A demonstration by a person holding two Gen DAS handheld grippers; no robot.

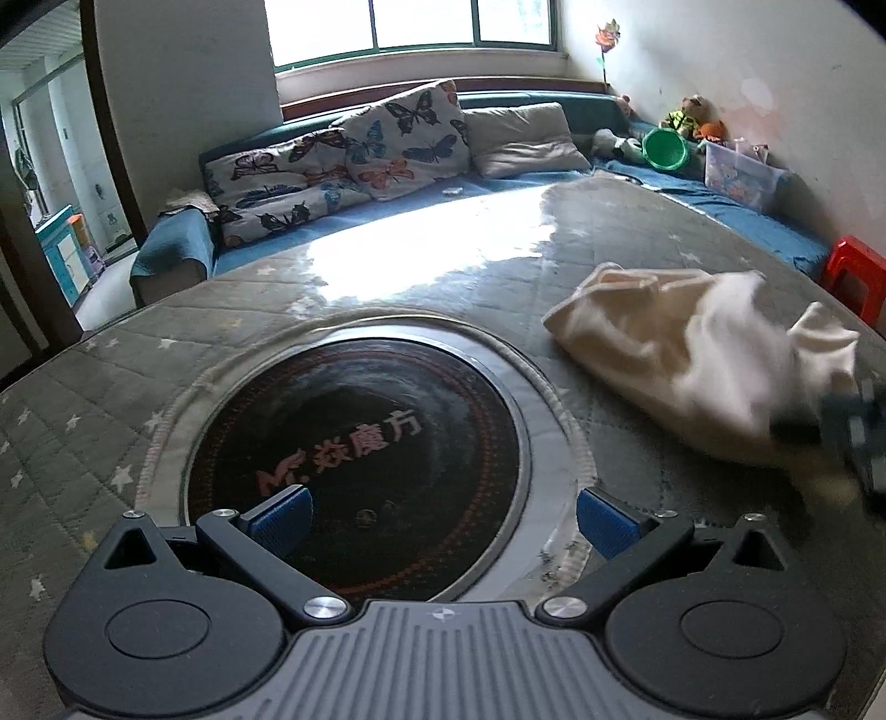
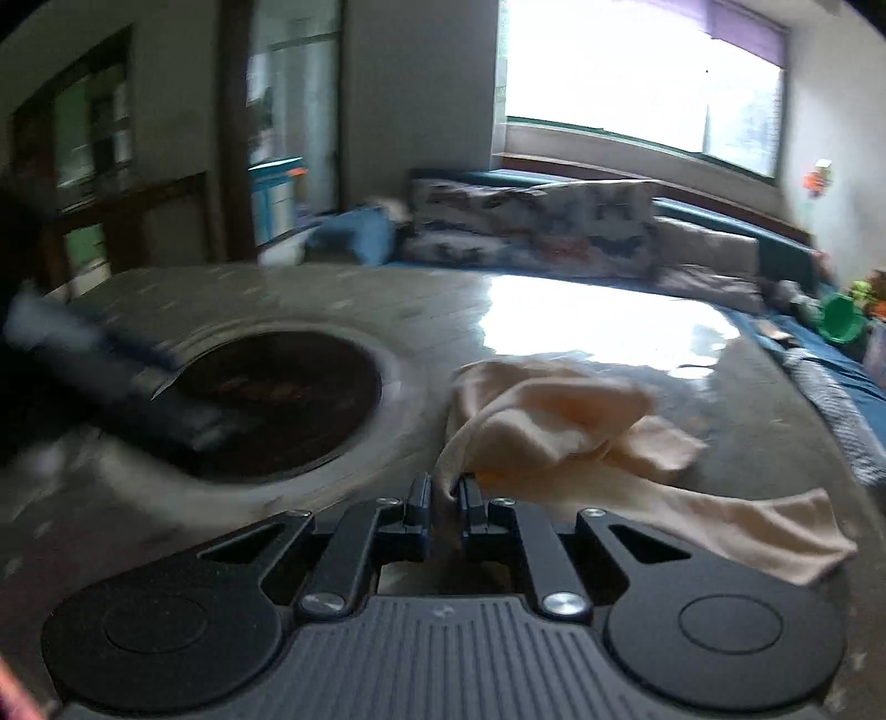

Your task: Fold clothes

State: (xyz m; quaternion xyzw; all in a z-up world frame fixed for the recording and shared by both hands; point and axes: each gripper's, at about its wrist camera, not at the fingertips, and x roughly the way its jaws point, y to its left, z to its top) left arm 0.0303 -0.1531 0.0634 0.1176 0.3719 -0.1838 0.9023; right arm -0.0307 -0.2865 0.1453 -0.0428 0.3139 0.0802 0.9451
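Two wrist views over a round table (image 1: 387,288) that is wearing a quilted grey cover with pale stars. A dark circular hotplate (image 1: 354,459) bearing red characters is sitting in the middle of the table. The left gripper (image 1: 443,518) is hovering above the near edge of this hotplate; its blue-padded fingers (image 1: 279,518) are standing wide apart, with nothing between them. A cream garment (image 2: 559,421) is lying crumpled on the table to the right of the hotplate, one loose end trailing toward the table's near right edge. The right gripper (image 2: 444,501) is pinching a bunched fold of the cream garment, its fingers (image 2: 419,498) standing narrow and pressing on the cloth from both sides. In the left wrist view the right gripper is appearing only as a dark blur at the right edge, against the garment. Behind the table a blue sofa (image 1: 177,249) is carrying butterfly-print cushions (image 1: 404,138) below a bright window (image 1: 410,25); a green bowl (image 1: 664,148) is lying at its far right end.
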